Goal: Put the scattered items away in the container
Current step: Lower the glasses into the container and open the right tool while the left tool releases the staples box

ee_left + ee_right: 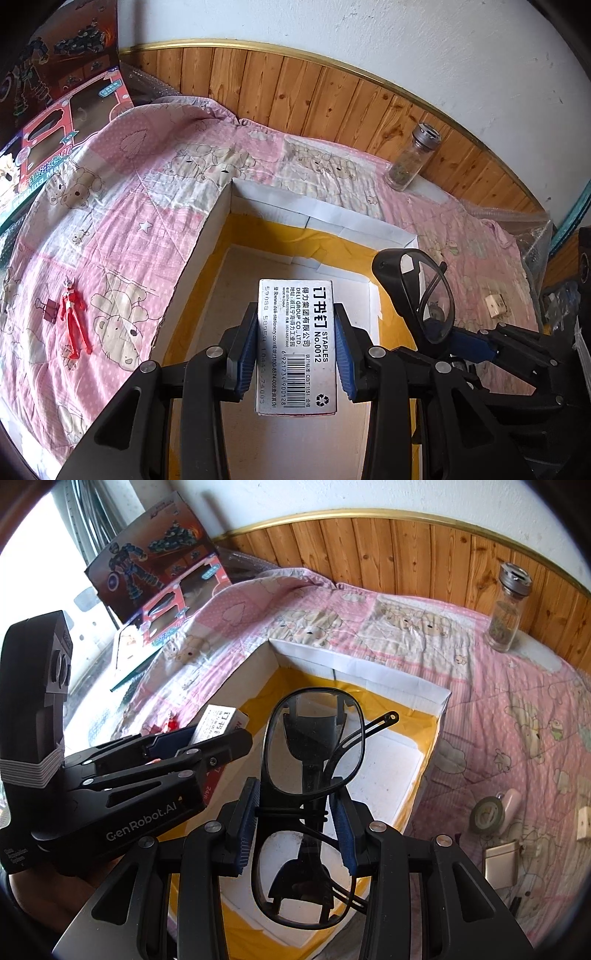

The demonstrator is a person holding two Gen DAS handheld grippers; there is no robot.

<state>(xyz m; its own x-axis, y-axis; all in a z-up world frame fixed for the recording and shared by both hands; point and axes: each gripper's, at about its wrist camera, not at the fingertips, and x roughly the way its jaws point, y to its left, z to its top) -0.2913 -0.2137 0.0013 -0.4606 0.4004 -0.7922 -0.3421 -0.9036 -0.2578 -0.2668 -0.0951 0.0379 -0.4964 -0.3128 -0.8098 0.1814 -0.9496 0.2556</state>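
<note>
1. Staple box (297, 347), grey, printed "STAPLES No.0012", is clamped between the blue pads of the left gripper (298, 354), held above the open interior of the container (207, 236)
2. Container: shallow cardboard box, white outer walls, yellow tape lining inside, pale floor; it sits on the pink bear-print quilt (122, 206). Floor looks bare where it shows
3. Black-framed glasses (314, 797) are pinched at the bridge by the right gripper (300, 827), one lens above the pads, one below, temples folded; they hang over the container's floor. Seen from the left wrist view, the same glasses (424, 291) are just to the right of the staple box
4. Left gripper's body (147, 775) appears in the right wrist view, marked "GenRobot.AI", close beside the glasses
5. Still on the quilt, left of the container: red toy figure (72, 317) with a binder clip (48, 312) just beside it
6. Right of the container: small beige block (495, 304), a round tape measure (487, 814), a metal lighter-like case (500, 864)
7. Glass jar (412, 158) with metal lid stands upright at the wood-panelled wall (295, 88)
8. Toy boxes (162, 572) lean at the far left corner
</note>
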